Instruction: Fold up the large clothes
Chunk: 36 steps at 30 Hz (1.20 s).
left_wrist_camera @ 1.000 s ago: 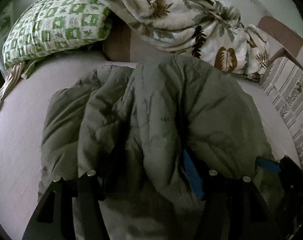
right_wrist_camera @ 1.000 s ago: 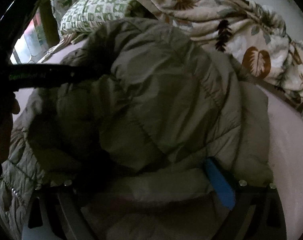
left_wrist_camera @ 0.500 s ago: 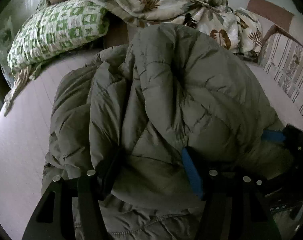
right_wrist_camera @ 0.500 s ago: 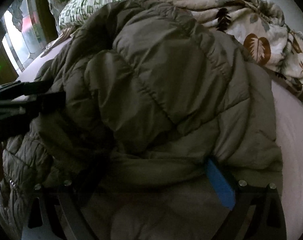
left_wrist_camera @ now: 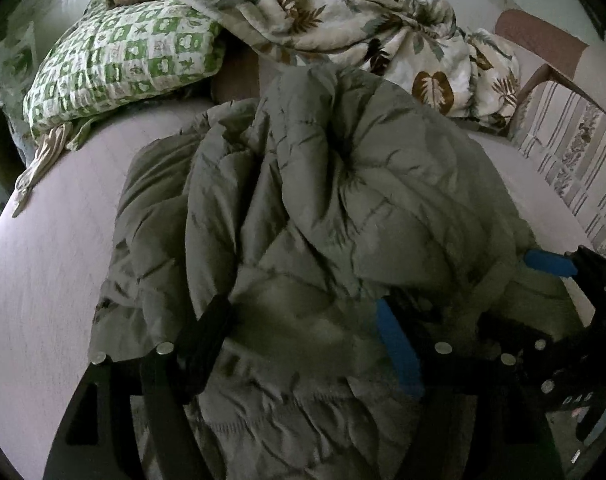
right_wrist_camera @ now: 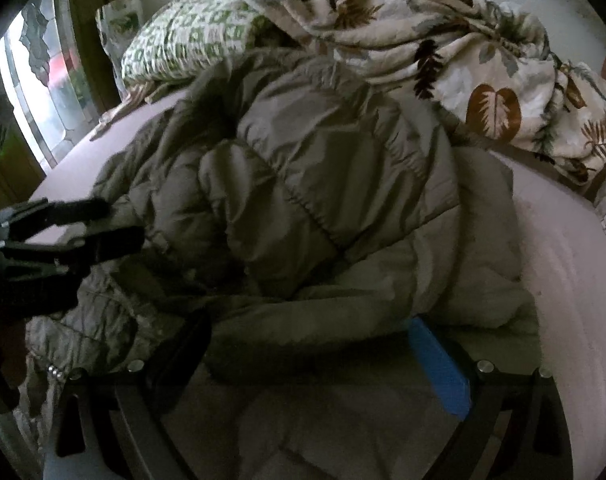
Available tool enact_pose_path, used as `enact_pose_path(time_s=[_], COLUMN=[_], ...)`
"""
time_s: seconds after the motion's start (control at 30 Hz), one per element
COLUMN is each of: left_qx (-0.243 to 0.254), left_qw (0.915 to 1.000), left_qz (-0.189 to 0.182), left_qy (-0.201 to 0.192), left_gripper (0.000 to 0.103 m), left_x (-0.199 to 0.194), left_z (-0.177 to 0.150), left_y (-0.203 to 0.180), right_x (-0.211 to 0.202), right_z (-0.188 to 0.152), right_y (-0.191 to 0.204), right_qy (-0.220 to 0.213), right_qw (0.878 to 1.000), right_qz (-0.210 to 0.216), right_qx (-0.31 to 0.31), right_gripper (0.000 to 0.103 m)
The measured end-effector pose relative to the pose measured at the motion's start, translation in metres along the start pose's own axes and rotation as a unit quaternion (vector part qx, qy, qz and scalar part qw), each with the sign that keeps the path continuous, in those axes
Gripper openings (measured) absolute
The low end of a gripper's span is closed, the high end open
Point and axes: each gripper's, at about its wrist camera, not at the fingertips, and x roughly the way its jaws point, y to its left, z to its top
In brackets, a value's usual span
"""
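Bedroom setting: bed [left_wrist_camera: 43, 280] with a pale pinkish sheet, dim light.

Item 1: olive-grey quilted jacket [left_wrist_camera: 323, 208], bunched in a puffy heap on the middle of the bed, reaching to the near edge; stitched padding panels visible [right_wrist_camera: 323, 184].

Item 2: left tool [left_wrist_camera: 303, 332], at the near edge, its two fingers spread apart with a thick fold of the jacket filling the gap between them; blue pad on its right finger. Seen from the right wrist view, it enters at the left [right_wrist_camera: 91, 224], touching the jacket's left side.

Item 3: right tool [right_wrist_camera: 315, 340], likewise at the near edge, fingers wide with jacket fabric bulging between them; whether either tool pinches the cloth firmly cannot be told.

Item 4: green-and-white patterned pillow [left_wrist_camera: 119, 64], far left.

Item 5: leaf-print blanket [left_wrist_camera: 363, 28], crumpled along the far side, just behind the jacket.

Item 6: striped cushion [left_wrist_camera: 571, 160], far right.

Item 7: window [right_wrist_camera: 31, 92], left of the bed.
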Motion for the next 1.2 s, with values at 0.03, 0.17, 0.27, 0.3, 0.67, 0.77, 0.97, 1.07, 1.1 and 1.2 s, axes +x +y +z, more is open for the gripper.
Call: enact_pose_path(time_s=[0.03,0.17,0.27,0.3,0.67,0.77,0.97,1.07,1.1,1.2], left_qx=[-0.004,-0.024,-0.039,-0.043,-0.043,-0.047,-0.055,-0.064,-0.065,-0.074], left_qw=[1.0000,0.9997,0.9992,0.9990,0.9969,0.9960,0.9938,0.9932,0.9930,0.9918], left_qz=[-0.001,-0.002,0.003,0.005,0.065,0.074,0.090,0.091,0.093,0.101], left_qy=[0.001,0.007,0.005,0.003,-0.013,-0.019,-0.034,-0.036,-0.035,-0.027], left_gripper=[0.076,0.076,0.076,0.076,0.076,0.076,0.076,0.076,0.076,0.076], left_x=[-0.003,-0.014,-0.024,-0.029,-0.068,-0.080,-0.114,-0.130,-0.134,-0.146], left_z=[-0.002,-0.014,-0.024,-0.029,-0.073,-0.084,-0.109,-0.124,-0.129,-0.146], left_y=[0.001,0.008,0.017,0.020,0.045,0.051,0.066,0.077,0.081,0.092], right_x=[-0.005,-0.024,-0.038,-0.043,-0.073,-0.080,-0.101,-0.111,-0.114,-0.124], right_z=[0.000,-0.002,-0.008,-0.012,-0.050,-0.059,-0.080,-0.092,-0.096,-0.110], right_y=[0.000,0.002,0.000,-0.001,-0.013,-0.014,-0.022,-0.028,-0.029,-0.037], right_qy=[-0.004,-0.021,-0.033,-0.037,-0.038,-0.040,-0.046,-0.048,-0.049,-0.050], right_qw=[1.000,1.000,0.999,0.999,0.998,0.998,0.997,0.996,0.996,0.995], right_qz=[0.001,0.006,0.010,0.012,0.016,0.014,0.014,0.013,0.012,0.006], right_qx=[0.001,0.006,0.013,0.017,0.052,0.056,0.066,0.076,0.080,0.092], right_gripper=[0.101,0.101,0.101,0.101,0.101,0.101,0.101,0.101,0.101,0.101])
